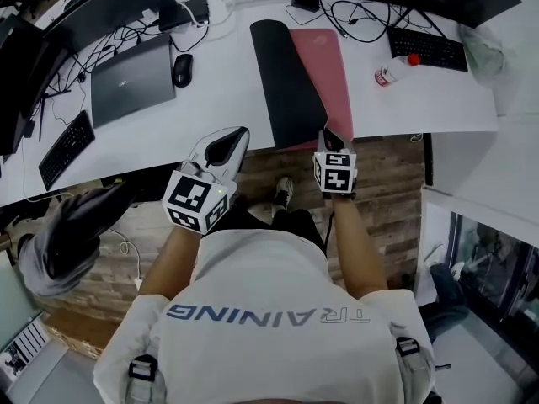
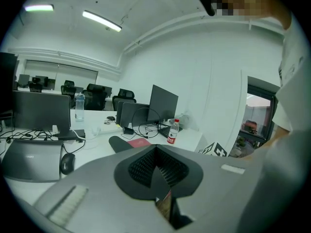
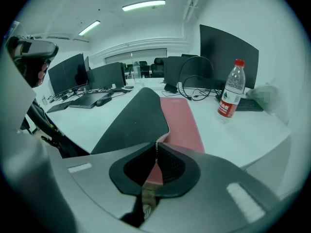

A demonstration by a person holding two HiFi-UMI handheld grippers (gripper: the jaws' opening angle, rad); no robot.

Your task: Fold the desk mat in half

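Note:
The desk mat lies lengthways on the white desk [image 1: 219, 99]. Its black underside [image 1: 286, 74] is turned over the left part, and a strip of pink top [image 1: 327, 66] shows on the right. My right gripper [image 1: 328, 135] is at the mat's near end by the desk edge. In the right gripper view its jaws [image 3: 156, 142] are shut where the black flap's [image 3: 136, 115] edge curls up beside the pink [image 3: 181, 123]. My left gripper [image 1: 227, 139] hovers at the desk edge left of the mat. Its jaws [image 2: 156, 147] are shut and empty, with the mat [image 2: 124, 143] beyond.
A water bottle [image 1: 394, 70] stands right of the mat. A closed laptop [image 1: 130, 78] and mouse [image 1: 182, 68] lie to the left. Keyboards [image 1: 425, 47] [image 1: 66, 148], cables and monitors line the back. An office chair [image 1: 72, 230] sits at lower left.

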